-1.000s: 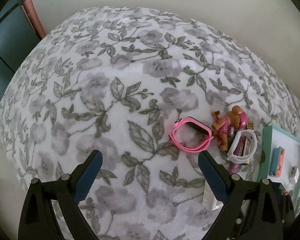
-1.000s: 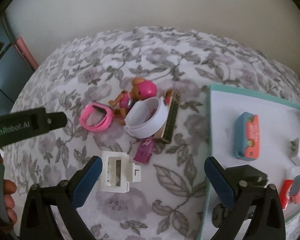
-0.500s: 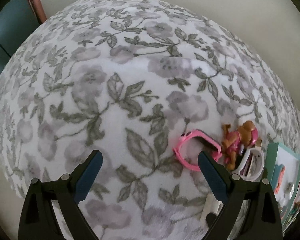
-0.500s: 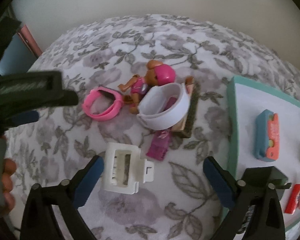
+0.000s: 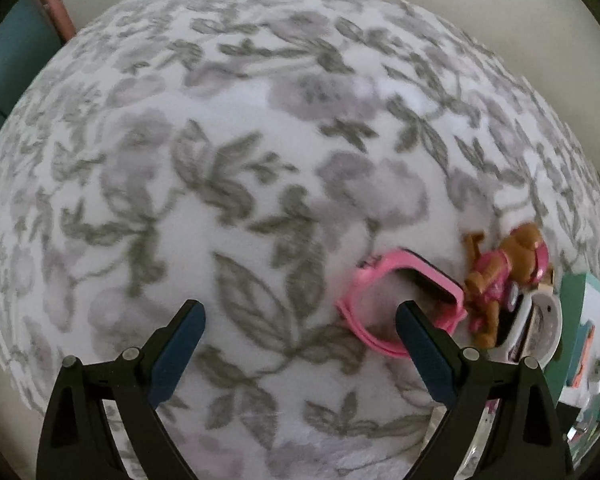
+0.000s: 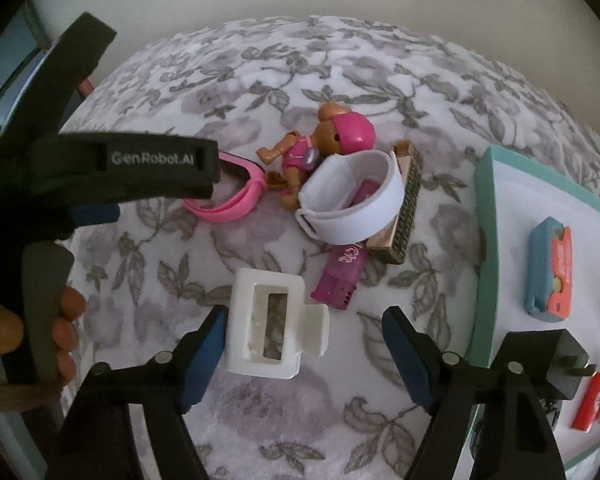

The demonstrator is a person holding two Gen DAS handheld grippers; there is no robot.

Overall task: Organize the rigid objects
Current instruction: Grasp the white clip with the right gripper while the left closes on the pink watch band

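Observation:
A pink watch band [image 5: 384, 308] lies on the floral blanket [image 5: 228, 184], also seen in the right wrist view [image 6: 236, 204]. My left gripper [image 5: 300, 320] is open and empty, its right finger over the band. A white plastic clip [image 6: 274, 322] lies between the fingers of my open right gripper [image 6: 304, 326], close to the left finger. Behind it lie a pink block [image 6: 340, 272], a white band [image 6: 352, 204], a wooden comb [image 6: 404, 216] and a brown toy dog in pink [image 6: 324, 140]. The dog also shows in the left wrist view [image 5: 504, 272].
A teal-rimmed white tray [image 6: 488, 216] at the right holds a blue and orange case [image 6: 548, 272], a black charger [image 6: 564, 356] and a red piece [image 6: 592, 400]. The left gripper's body [image 6: 100, 160] and the hand holding it fill the left side of the right wrist view.
My left gripper has moved forward and right, so its right finger now overlaps the pink band. My right gripper has moved forward and closed in on the white clip.

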